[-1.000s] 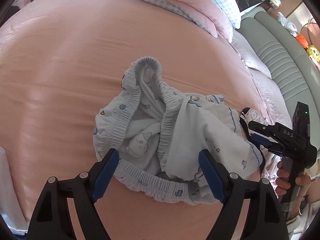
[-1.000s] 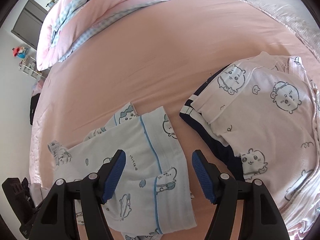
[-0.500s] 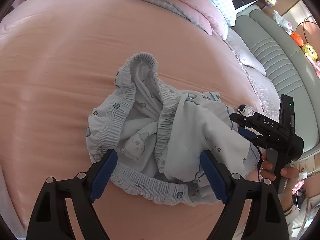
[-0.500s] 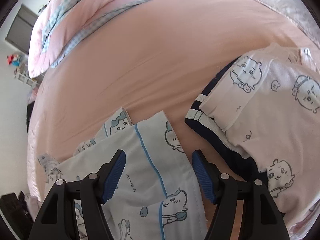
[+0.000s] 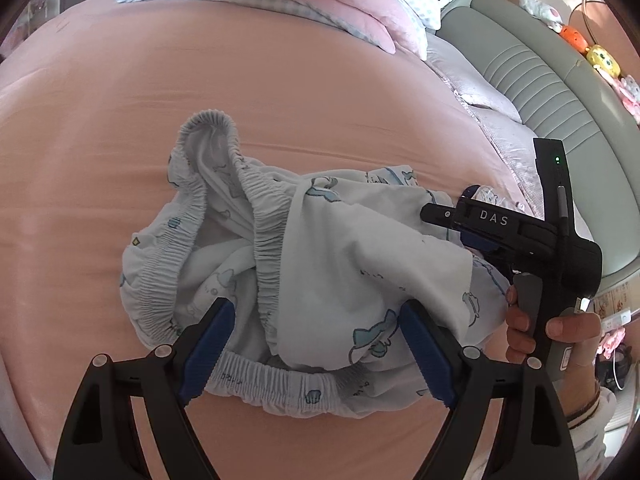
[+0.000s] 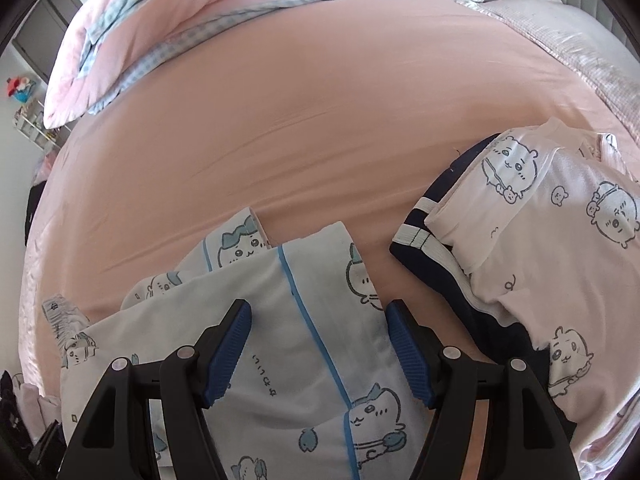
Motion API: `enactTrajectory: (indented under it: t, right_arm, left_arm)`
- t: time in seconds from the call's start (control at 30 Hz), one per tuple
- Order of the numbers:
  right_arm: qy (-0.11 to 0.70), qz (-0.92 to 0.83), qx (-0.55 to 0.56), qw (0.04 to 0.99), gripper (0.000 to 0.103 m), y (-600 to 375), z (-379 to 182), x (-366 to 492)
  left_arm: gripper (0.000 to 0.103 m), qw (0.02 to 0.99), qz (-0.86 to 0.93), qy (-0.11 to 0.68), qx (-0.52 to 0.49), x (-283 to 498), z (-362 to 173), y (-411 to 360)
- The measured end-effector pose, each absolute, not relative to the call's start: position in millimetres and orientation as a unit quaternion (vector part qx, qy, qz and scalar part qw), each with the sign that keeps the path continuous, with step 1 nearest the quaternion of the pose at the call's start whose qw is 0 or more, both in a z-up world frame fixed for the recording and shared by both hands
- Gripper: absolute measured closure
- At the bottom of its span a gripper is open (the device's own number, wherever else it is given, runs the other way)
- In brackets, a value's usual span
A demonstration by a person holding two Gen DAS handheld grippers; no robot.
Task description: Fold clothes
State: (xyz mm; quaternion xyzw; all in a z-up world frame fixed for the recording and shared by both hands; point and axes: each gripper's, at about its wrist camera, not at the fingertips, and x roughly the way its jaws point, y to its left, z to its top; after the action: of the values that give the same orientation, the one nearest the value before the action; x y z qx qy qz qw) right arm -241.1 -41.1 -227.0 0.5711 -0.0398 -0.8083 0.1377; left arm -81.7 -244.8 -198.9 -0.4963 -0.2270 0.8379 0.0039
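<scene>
While both grippers, left (image 5: 316,344) and right (image 6: 318,346), gape empty, the rumpled pyjama trousers (image 5: 320,264) risk bunching; waistband at 10 o'clock twists.

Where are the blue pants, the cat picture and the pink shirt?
Blue pants (image 5: 272,248), left wrist view, on the waistband.
Cat picture (image 6: 240,246), right wrist view, on its face.
Pink shirt (image 6: 560,240), right wrist view, on the folded front.

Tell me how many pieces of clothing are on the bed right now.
3 visible: light blue pants under the right gripper, and beside them a cream cartoon-print top folded on a navy garment. More could be hidden in that pile.
</scene>
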Motion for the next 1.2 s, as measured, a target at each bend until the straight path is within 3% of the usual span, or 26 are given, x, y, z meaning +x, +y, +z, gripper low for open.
enactTrajectory:
  t: [0.07,0.13,0.17,0.27,0.37,0.47,0.53,0.73,1.2]
  right_arm:
    - [-0.034,-0.810,0.568,0.138,0.035,-44,-227,-241]
    - [-0.027,-0.813,0.565,0.139,0.045,-48,-226,-240]
    - [-0.024,-0.814,0.564,0.139,0.055,-49,-226,-240]
    - [-0.015,-0.817,0.560,0.140,0.063,-54,-226,-239]
    - [-0.017,-0.817,0.558,0.141,0.072,-56,-225,-241]
    - [-0.034,-0.815,0.557,0.155,0.089,-55,-224,-242]
    - [-0.039,-0.816,0.554,0.162,0.090,-56,-223,-242]
    - [-0.090,-0.812,0.547,0.184,0.092,-36,-214,-235]
    - [-0.155,-0.826,0.490,0.233,0.092,16,-178,-216]
  left_arm:
    - [0.027,0.010,0.833,-0.242,-0.496,-83,-203,-245]
    - [0.038,0.011,0.830,-0.252,-0.497,-83,-205,-245]
    - [0.045,0.008,0.829,-0.255,-0.498,-84,-207,-244]
    - [0.061,0.004,0.830,-0.256,-0.495,-84,-207,-241]
    - [0.070,-0.006,0.837,-0.242,-0.491,-83,-203,-235]
    - [0.083,-0.011,0.840,-0.242,-0.486,-82,-199,-232]
    - [0.089,-0.017,0.842,-0.243,-0.482,-82,-195,-231]
    - [0.090,-0.041,0.855,-0.203,-0.475,-77,-177,-228]
    - [0.091,-0.091,0.865,-0.203,-0.450,-61,-150,-240]
